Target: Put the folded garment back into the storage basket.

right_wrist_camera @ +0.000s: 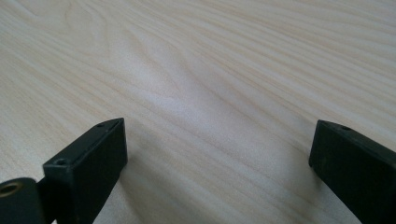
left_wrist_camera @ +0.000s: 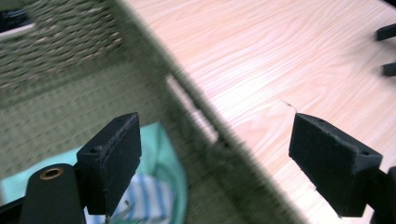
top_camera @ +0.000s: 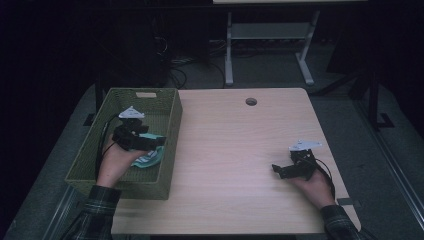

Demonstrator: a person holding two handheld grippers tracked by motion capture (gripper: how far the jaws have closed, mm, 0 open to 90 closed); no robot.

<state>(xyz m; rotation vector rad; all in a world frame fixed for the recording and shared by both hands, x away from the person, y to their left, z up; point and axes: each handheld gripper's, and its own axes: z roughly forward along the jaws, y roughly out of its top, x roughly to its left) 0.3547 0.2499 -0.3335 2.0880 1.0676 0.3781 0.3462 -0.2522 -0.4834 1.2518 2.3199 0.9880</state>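
Now left hand-held gripper [left_wrist_camera: 215,163] jaws apart over teal cloth [left_wrist_camera: 161,154] crumpled, axis unclear; right hand-held gripper [right_wrist_camera: 217,163] apart

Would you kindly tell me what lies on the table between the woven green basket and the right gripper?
Nothing: the high view shows bare pale wood table between the woven green basket and the right gripper.

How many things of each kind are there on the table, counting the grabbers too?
Grippers: 2, the left gripper over the basket, the right gripper over the table
Woven green basket: 1
Light green and striped cloth, in the basket: 1
Total: 4
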